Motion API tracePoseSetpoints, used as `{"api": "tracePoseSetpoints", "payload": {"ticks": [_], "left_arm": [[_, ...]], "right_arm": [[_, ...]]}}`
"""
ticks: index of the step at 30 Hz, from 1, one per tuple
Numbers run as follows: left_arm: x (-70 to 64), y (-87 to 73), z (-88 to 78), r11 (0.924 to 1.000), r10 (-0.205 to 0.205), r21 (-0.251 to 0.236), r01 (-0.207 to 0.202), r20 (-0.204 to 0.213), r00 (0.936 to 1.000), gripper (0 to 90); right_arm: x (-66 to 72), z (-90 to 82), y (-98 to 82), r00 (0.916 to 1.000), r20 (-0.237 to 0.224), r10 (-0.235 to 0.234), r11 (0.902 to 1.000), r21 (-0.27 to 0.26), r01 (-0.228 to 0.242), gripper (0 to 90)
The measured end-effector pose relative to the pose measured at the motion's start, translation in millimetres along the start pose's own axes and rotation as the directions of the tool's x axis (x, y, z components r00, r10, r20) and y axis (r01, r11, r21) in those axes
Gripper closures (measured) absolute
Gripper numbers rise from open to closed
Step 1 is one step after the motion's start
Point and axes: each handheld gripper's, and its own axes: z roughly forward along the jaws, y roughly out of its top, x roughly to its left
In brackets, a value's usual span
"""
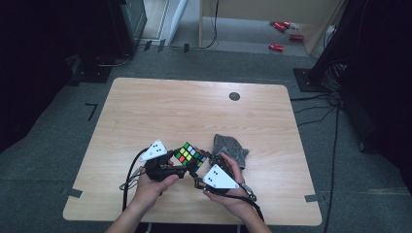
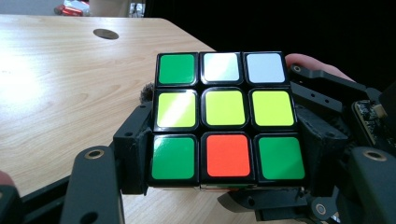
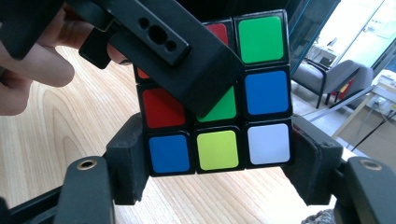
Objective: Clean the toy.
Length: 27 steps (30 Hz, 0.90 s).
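A Rubik's cube [image 1: 190,155] is held just above the wooden counter [image 1: 165,111], near its front edge, between the person's two hands, with a crumpled grey cloth [image 1: 230,147] lying on the counter just to the right of the cube. The left gripper [image 1: 179,164] comes at the cube from the left, and in the left gripper view its two black fingers [image 2: 133,154] press against opposite sides of the cube's [image 2: 226,117] lowest row, so the fingers stand about a cube's width apart and clamp it; the face toward that camera shows green, white and white on top, three yellow-green tiles in the middle, and green, red, green below. The right gripper [image 1: 206,162] meets the cube from the right, beside the cloth. In the right gripper view its fingers [image 3: 126,163] flank the cube's [image 3: 261,93] bottom row of blue, yellow-green and white tiles, the one on the left of the cube touching its side and the other close against the opposite side; whether both press firmly I cannot tell, though the cube sits squarely between them. One black finger of the left gripper crosses the upper left of that face. The left hand [image 1: 155,187] and right hand [image 1: 228,194] wrap the gripper bodies just in front of the cube.
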Motion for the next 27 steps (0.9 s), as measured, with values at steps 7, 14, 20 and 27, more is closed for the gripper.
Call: {"api": "tracePoseSetpoints", "payload": {"ticks": [7, 14, 20, 27], "left_arm": [[4.8, 1.2, -1.6, 0.9994, -0.035, -0.006, 0.035, 0.046, 0.9983, 32.1], [14.3, 8.4, -17.3, 0.9957, -0.027, -0.088, 0.03, 0.032, 0.9991, 21.8], [23.5, 4.6, -23.0, 0.9955, 0.059, -0.072, -0.062, -0.051, 0.997, 19.1], [24.0, -5.5, -15.9, 0.9868, 0.156, -0.028, -0.16, -0.095, 0.9832, 18.1]], "right_arm": [[-2.1, -1.6, 1.3, 0.9999, -0.011, 0.007, 0.9999, 0.013, -0.007, 33.4], [-15.6, -4.2, -3.5, 0.9985, 0.023, 0.05, 0.9971, 0.056, -0.051, 33.5], [-35.3, -12.7, -0.8, 0.9865, 0.081, 0.142, 0.9865, 0.071, -0.148, 33.6], [-40.8, -17.9, 4.4, 0.9763, 0.08, 0.201, 0.9758, 0.071, -0.207, 33.6]]}}
